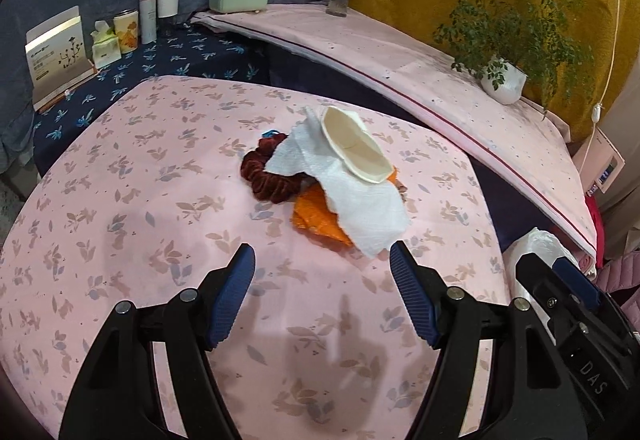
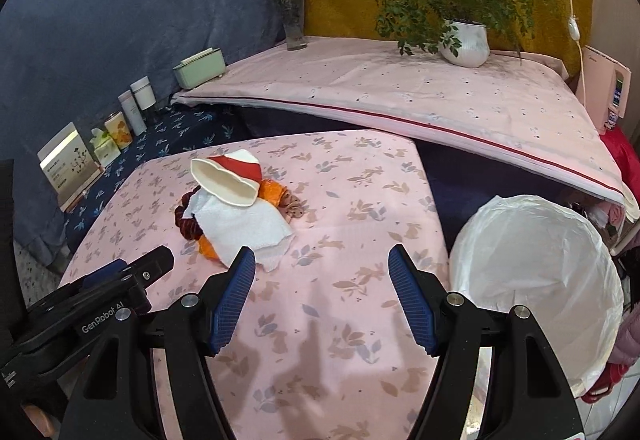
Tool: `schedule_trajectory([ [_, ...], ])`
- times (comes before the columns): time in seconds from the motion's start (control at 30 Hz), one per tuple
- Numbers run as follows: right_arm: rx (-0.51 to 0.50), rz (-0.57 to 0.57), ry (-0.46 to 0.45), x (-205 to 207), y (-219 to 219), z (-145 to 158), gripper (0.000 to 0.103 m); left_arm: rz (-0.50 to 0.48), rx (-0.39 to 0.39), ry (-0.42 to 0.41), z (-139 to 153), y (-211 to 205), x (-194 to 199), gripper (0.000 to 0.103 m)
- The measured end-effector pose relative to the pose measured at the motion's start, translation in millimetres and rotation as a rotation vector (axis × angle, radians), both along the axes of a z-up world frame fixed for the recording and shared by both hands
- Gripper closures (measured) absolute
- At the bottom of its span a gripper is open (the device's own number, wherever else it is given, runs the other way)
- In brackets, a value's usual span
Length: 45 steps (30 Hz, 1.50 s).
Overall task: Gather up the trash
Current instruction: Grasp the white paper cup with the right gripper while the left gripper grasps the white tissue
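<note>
A pile of trash lies on the pink floral table [image 1: 120, 200]: a crushed paper cup [image 1: 354, 144] on a white paper towel [image 1: 352, 196], over an orange wrapper [image 1: 316, 218] and a dark red scrunchie [image 1: 264, 176]. My left gripper [image 1: 322, 260] is open and empty, just short of the towel's near corner. In the right wrist view the cup [image 2: 228, 182], towel [image 2: 244, 228] and wrapper [image 2: 272, 192] lie ahead to the left. My right gripper [image 2: 322, 262] is open and empty over bare cloth. A bin lined with a white bag [image 2: 536, 280] stands at the table's right edge.
Boxes, tins and bottles [image 1: 120, 28] stand on a dark blue cloth at the back left. A higher pink-covered surface [image 2: 400, 100] at the back holds a flower vase [image 2: 294, 20], a green box [image 2: 200, 68] and a potted plant [image 2: 464, 40].
</note>
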State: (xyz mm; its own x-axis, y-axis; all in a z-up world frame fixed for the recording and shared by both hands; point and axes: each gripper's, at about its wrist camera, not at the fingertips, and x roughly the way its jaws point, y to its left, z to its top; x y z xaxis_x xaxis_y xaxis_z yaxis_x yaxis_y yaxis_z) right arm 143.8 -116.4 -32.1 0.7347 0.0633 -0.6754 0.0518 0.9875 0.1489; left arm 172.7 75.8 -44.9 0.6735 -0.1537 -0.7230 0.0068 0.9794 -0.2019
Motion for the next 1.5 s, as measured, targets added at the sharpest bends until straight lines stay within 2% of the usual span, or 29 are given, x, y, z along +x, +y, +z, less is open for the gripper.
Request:
schedule_trajectory([
  [0.17,0.000,0.044,0.025,19,25,-8,0.036,0.041,0.034,0.017,-10,24,8,0.037],
  [0.23,0.003,0.057,0.030,28,34,-10,0.036,0.051,0.050,0.028,-13,32,12,0.032],
  [0.47,-0.020,0.097,0.035,66,61,-14,0.039,0.071,0.046,0.035,-19,55,29,0.028],
  [0.8,-0.042,0.113,0.077,124,80,-33,0.055,0.048,0.036,0.030,-20,62,57,0.024],
  [0.97,-0.051,0.118,0.104,144,85,-46,0.067,0.038,0.021,0.027,-19,57,70,0.024],
  [1.07,-0.049,0.123,0.118,150,85,-53,0.080,0.037,0.009,0.033,-21,53,77,0.024],
  [1.13,-0.048,0.124,0.122,153,83,-55,0.097,0.033,-0.002,0.042,-23,52,80,0.024],
  [1.5,-0.018,0.051,0.053,122,39,-32,0.097,-0.036,-0.059,0.057,-31,15,82,0.024],
])
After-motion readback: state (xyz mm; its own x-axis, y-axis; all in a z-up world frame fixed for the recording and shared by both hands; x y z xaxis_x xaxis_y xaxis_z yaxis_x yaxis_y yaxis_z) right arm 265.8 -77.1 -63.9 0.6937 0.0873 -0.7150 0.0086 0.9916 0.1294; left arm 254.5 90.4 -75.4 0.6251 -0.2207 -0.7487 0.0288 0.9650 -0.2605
